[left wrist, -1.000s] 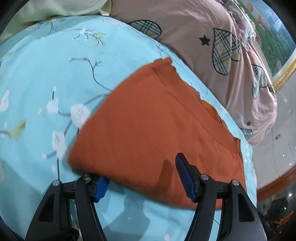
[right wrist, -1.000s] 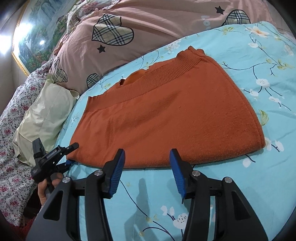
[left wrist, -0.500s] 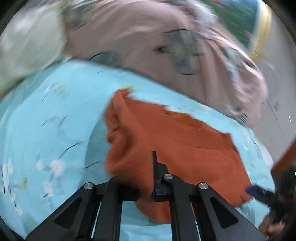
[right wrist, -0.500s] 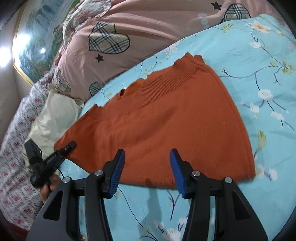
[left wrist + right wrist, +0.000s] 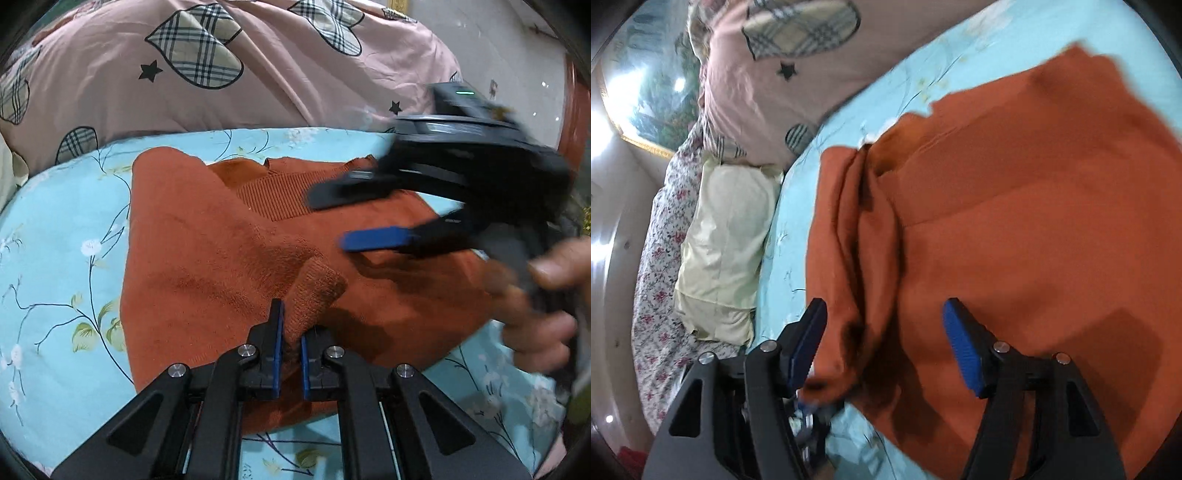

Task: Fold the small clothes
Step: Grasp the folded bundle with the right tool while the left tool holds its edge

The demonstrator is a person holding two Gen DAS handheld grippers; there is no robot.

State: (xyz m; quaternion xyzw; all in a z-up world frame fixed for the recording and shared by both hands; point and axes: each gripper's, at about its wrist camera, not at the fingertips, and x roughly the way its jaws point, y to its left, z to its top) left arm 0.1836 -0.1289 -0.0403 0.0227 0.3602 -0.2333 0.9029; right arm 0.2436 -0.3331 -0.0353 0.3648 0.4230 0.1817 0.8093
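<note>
Left tongs [image 5: 290, 343] are pinching a corner of the rust-orange knit garment [image 5: 207, 258]; right tongs [image 5: 884, 343] are hovering wide above it on the floral turquoise bed sheet [image 5: 55, 229].

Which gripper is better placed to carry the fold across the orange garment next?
Left. The left gripper is shut on a pinched edge of the orange garment, lifted off the bedsheet. The right gripper is open, holding nothing, so it would need a grasp first.
</note>
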